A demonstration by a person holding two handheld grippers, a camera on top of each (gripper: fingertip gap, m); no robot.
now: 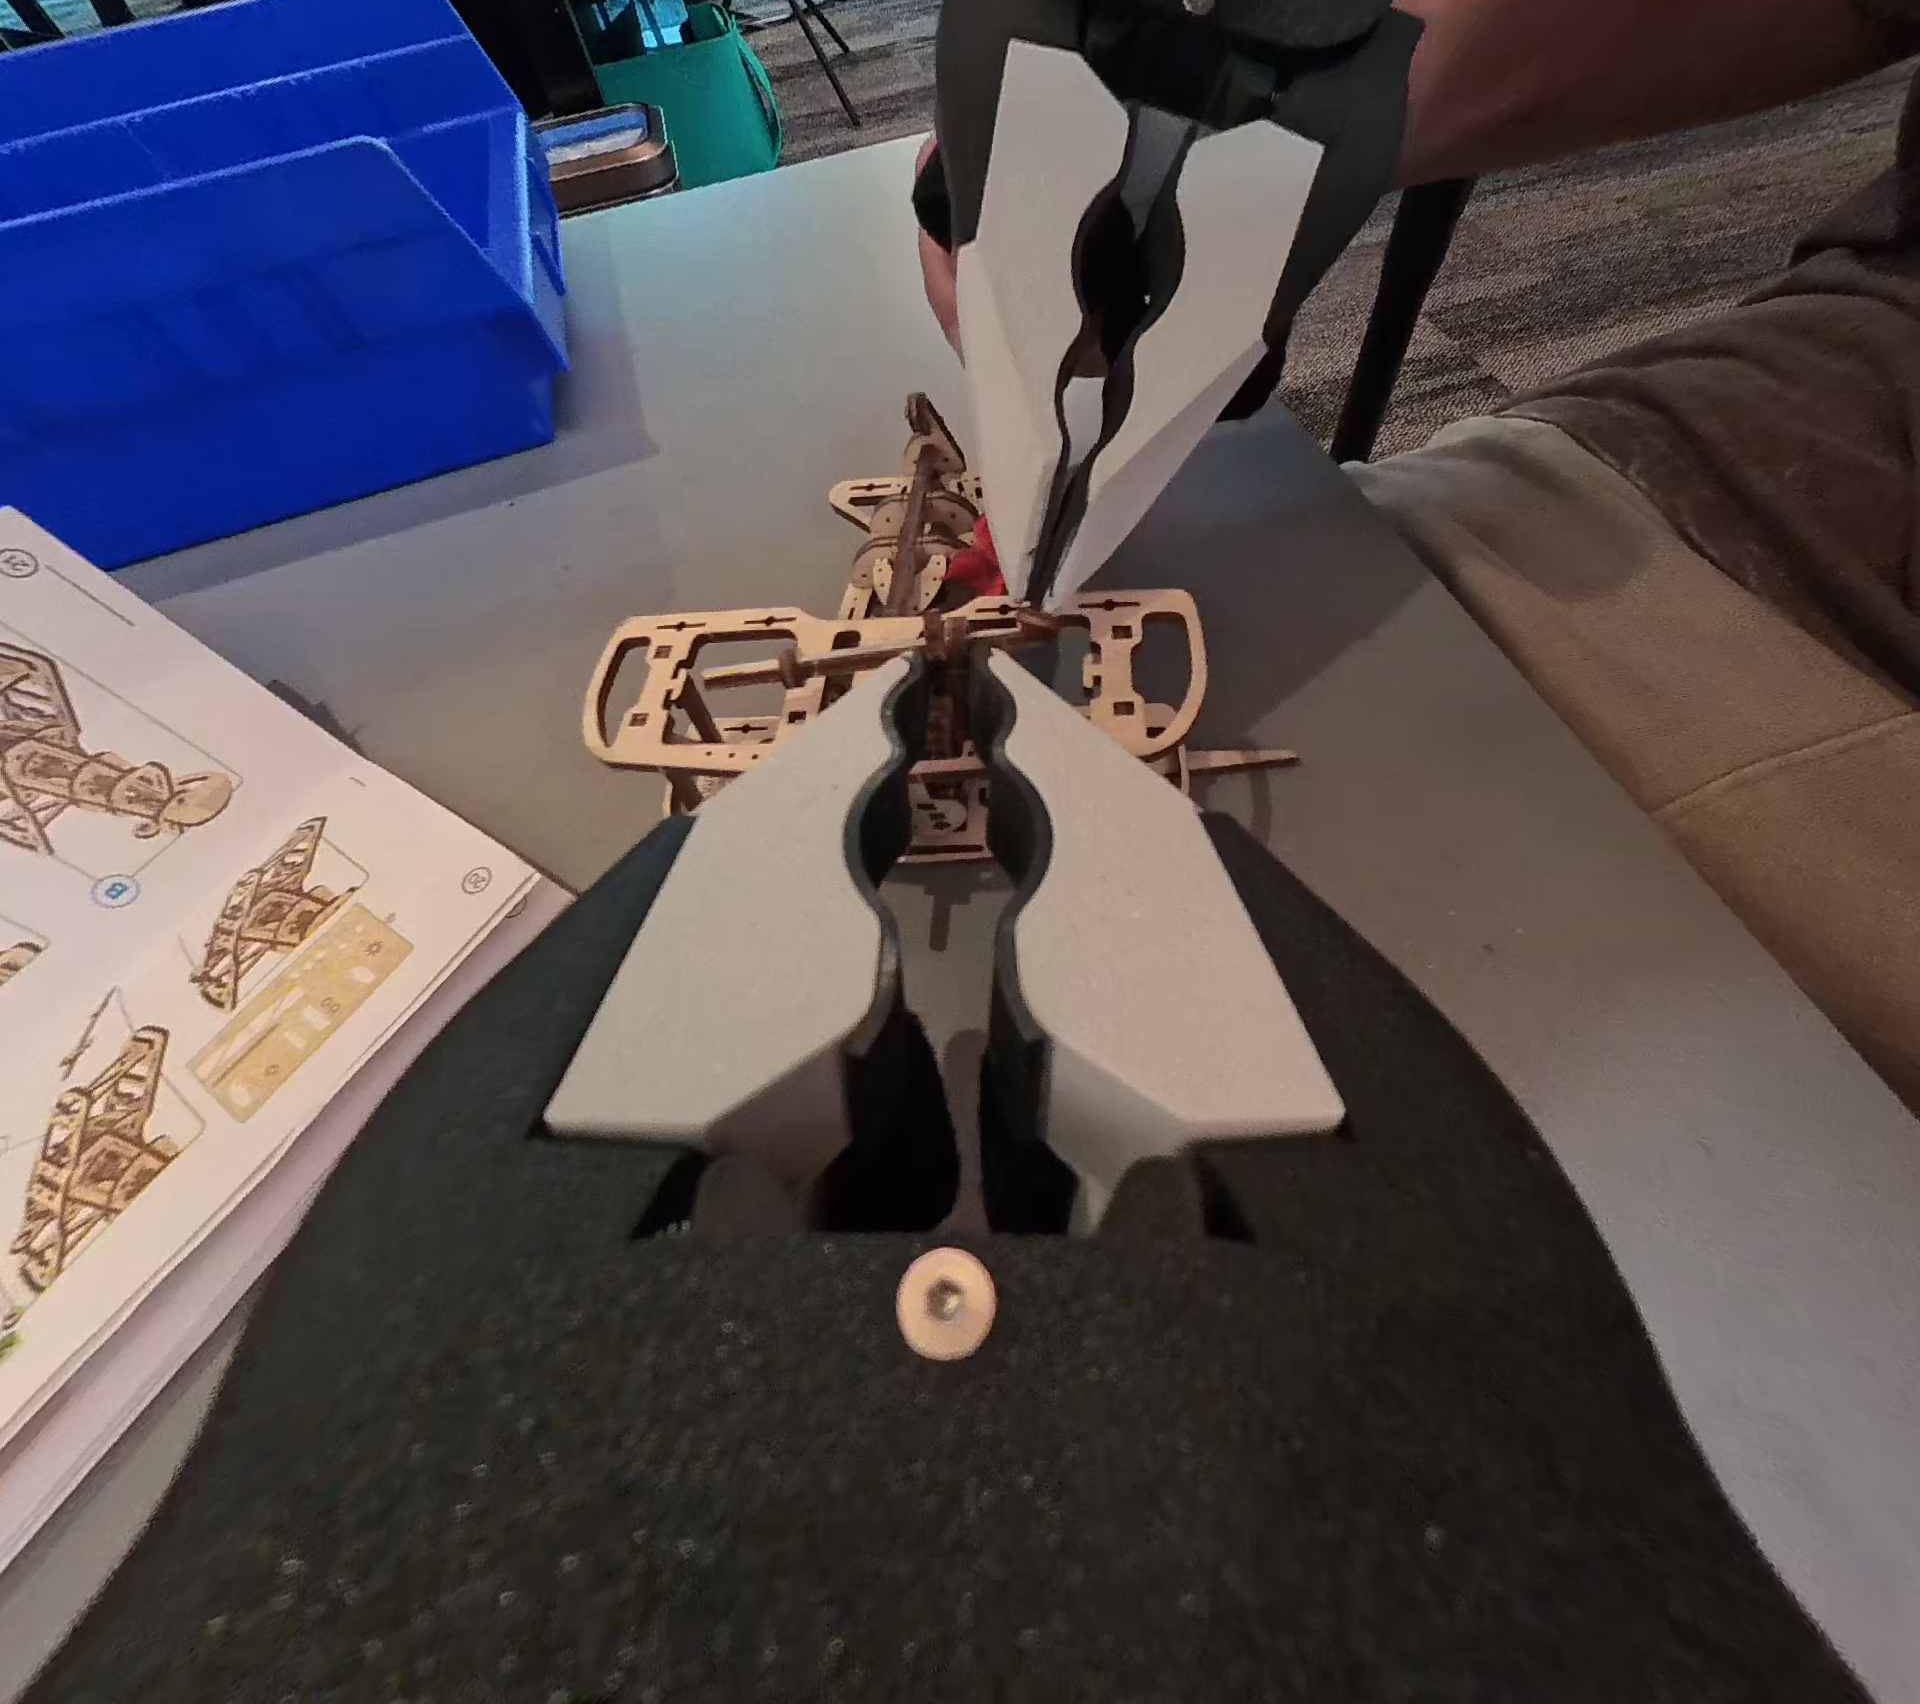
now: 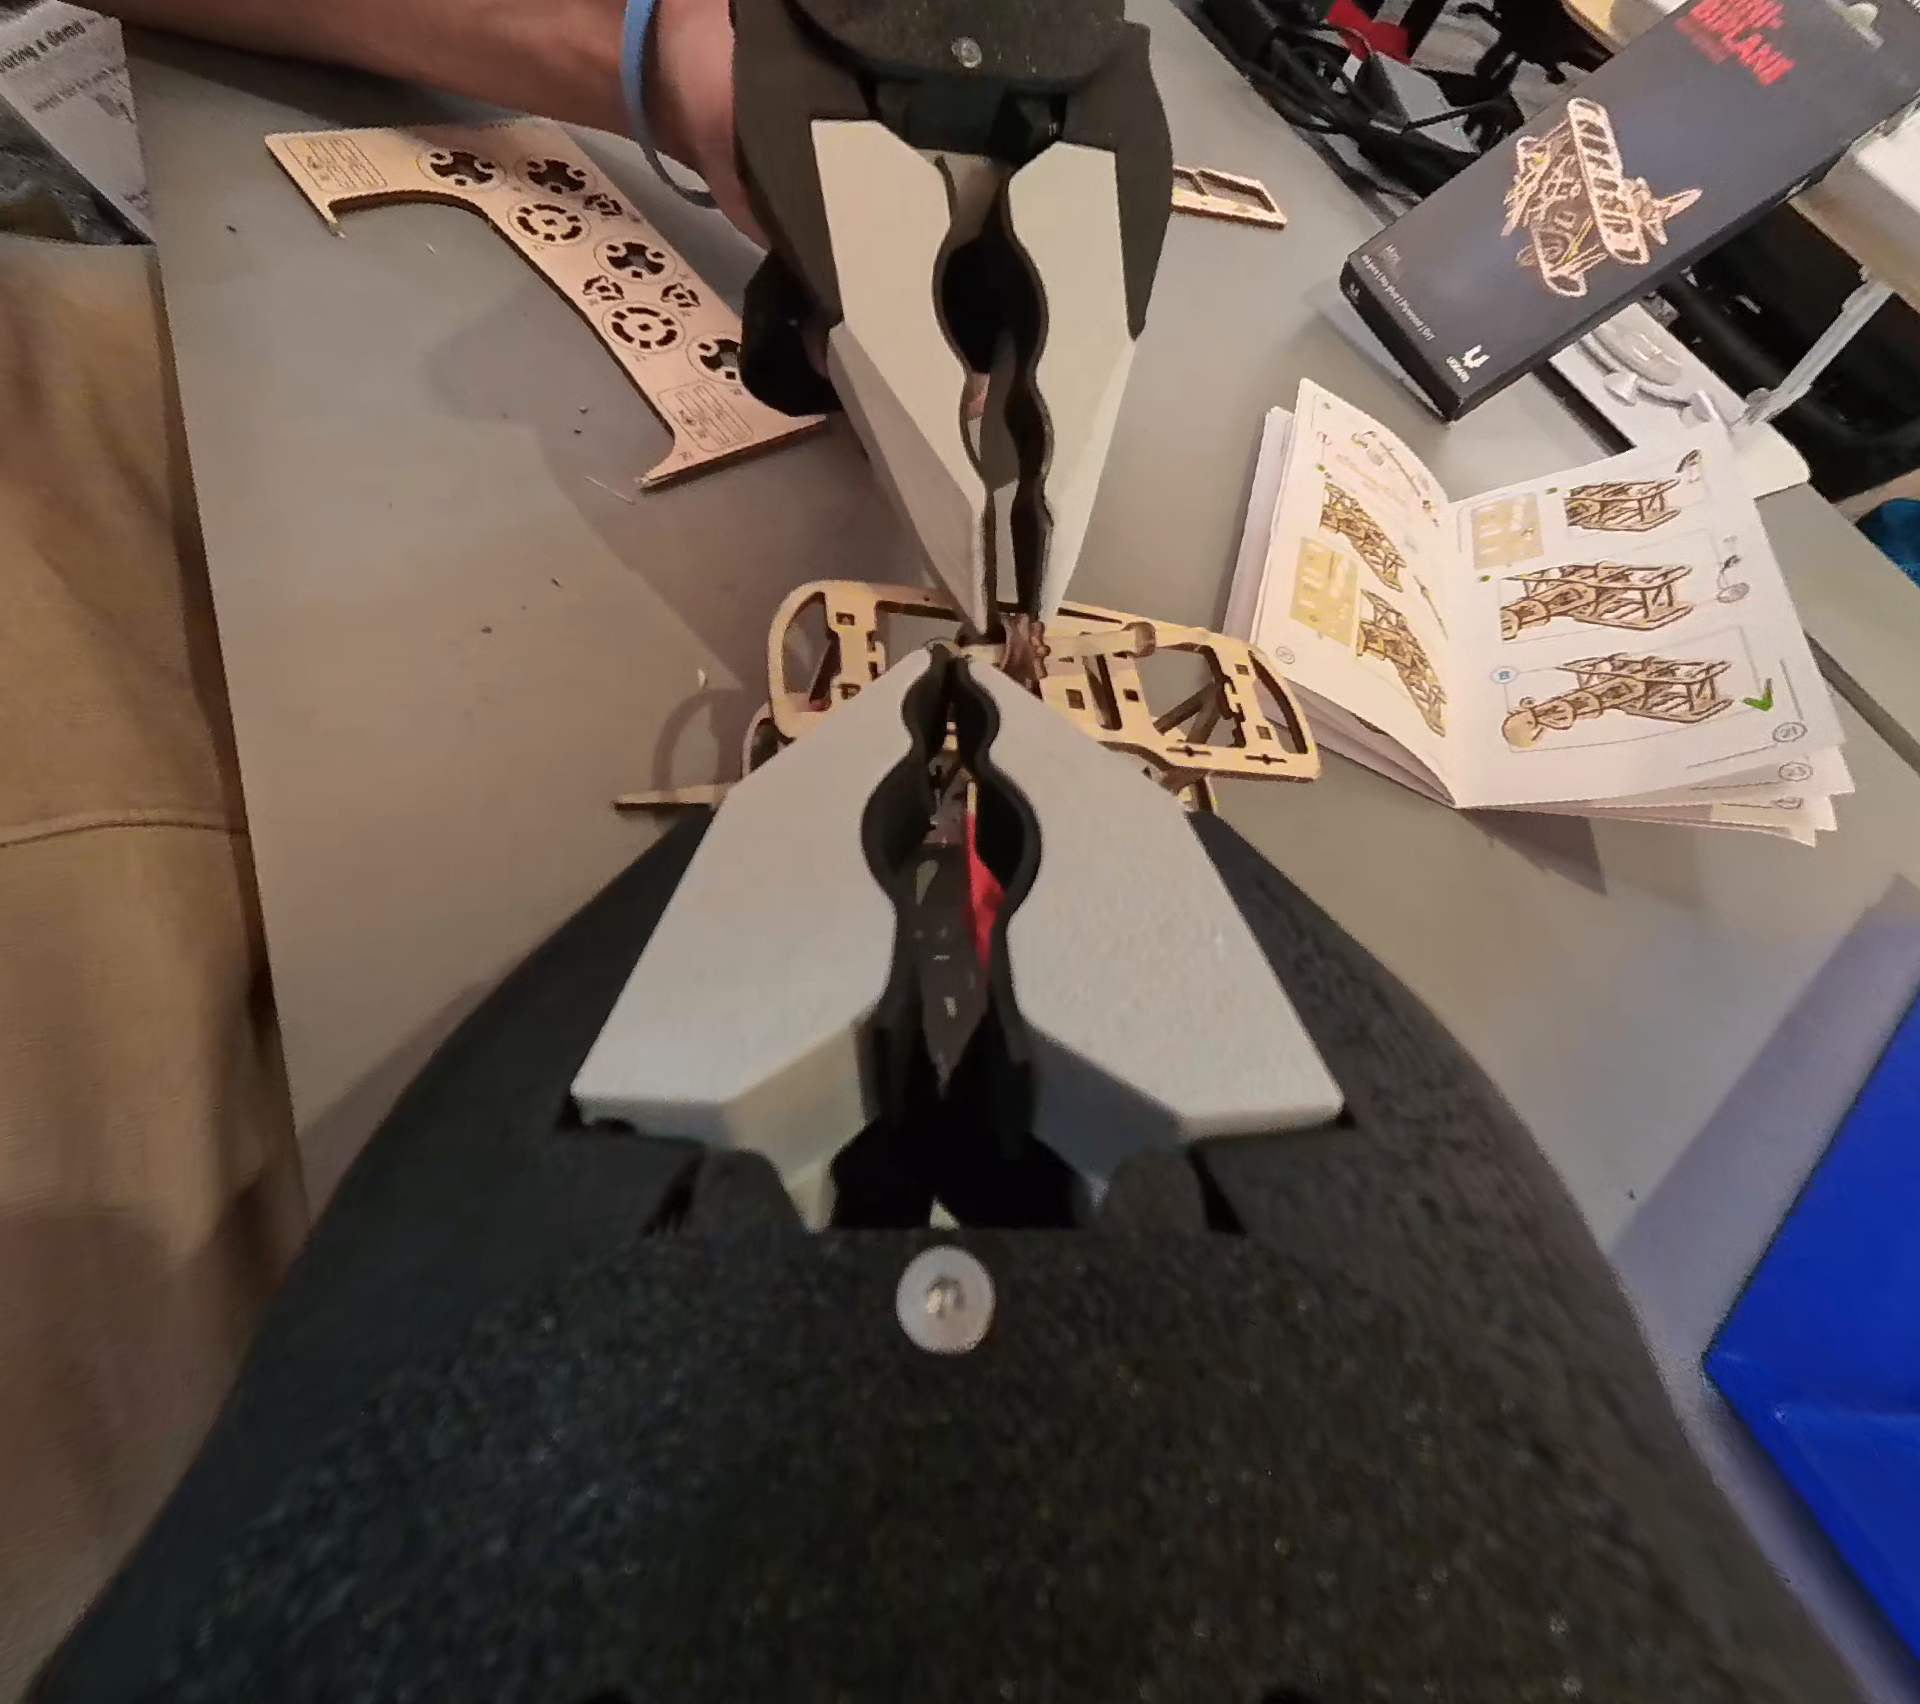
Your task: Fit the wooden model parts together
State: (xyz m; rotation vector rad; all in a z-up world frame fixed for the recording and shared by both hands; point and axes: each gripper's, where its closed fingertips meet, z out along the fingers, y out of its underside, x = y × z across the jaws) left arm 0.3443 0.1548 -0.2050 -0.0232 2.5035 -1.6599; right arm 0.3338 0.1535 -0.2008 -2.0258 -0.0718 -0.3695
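The left gripper is pinched almost closed on the top wing of the wooden biplane model. Facing it, the right gripper is likewise narrowed onto the same wing, though what its tips clamp is hard to tell. The model sits mid-table, an open instruction booklet beside it and a punched-out wooden sheet farther off
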